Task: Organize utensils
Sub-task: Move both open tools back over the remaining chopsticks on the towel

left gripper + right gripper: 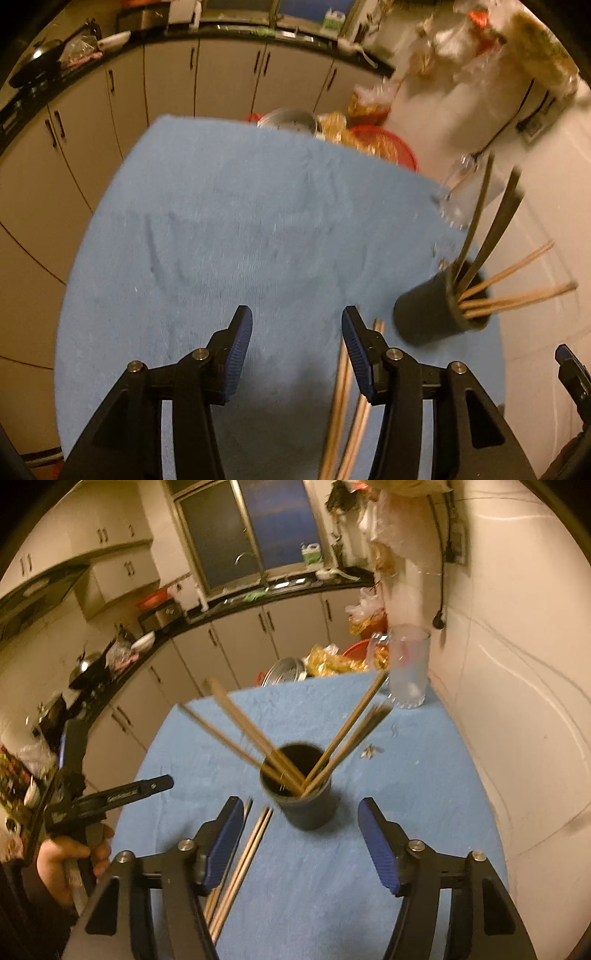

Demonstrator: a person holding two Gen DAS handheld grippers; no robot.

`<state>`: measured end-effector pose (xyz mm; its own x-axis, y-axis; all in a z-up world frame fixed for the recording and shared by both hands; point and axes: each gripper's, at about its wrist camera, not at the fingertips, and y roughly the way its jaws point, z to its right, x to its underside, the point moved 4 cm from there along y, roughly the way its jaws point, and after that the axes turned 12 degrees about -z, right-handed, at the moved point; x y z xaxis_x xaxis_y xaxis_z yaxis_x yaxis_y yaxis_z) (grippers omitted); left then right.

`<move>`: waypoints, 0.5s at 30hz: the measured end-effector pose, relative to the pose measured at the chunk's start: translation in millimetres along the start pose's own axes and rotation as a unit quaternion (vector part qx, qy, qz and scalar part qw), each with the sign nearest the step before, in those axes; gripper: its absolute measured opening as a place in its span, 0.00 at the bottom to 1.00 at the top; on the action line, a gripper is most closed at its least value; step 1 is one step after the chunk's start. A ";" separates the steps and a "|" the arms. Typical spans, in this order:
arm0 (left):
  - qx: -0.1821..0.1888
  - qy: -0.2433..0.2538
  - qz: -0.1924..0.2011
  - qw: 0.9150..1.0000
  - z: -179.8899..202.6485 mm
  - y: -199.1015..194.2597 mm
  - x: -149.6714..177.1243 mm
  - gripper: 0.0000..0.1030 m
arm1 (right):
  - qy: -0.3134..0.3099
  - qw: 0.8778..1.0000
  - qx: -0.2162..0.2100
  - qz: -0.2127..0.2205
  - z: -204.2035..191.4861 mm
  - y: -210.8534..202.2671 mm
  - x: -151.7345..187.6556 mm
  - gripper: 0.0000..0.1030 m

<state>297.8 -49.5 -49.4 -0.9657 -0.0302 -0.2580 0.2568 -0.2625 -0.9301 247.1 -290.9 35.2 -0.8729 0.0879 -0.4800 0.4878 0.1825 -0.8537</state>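
A black utensil cup (304, 797) stands on the blue cloth (406, 775) and holds several wooden chopsticks (243, 727) and dark utensils. It also shows at the right of the left wrist view (432, 314). Loose wooden chopsticks (341, 398) lie flat on the cloth under my left gripper's right finger; they also show in the right wrist view (240, 867). My left gripper (297, 328) is open and empty above the cloth. My right gripper (299, 823) is open and empty, just in front of the cup.
A clear glass mug (408, 668) stands at the cloth's far right corner, by the white wall. Small debris (371, 751) lies on the cloth behind the cup. A red basin (388, 146), a metal pot (291, 120) and snack bags sit beyond the table. Cabinets line the back.
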 end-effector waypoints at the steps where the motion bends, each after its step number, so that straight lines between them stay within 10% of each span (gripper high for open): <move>1: -0.002 0.006 -0.011 1.000 0.9 7.3 2.8 0.50 | -0.002 1.000 -0.002 -0.010 -2.5 6.5 5.2 0.66; 15: -0.024 0.092 -0.086 0.992 50.8 88.5 8.9 0.50 | 0.009 0.996 -0.007 -0.083 -9.0 61.3 43.5 0.67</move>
<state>309.9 -122.0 -120.7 -0.9731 0.1884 -0.1328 0.0939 -0.2021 -0.9749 238.9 -267.1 -36.2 -0.9418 0.0728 -0.3283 0.3363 0.2097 -0.9181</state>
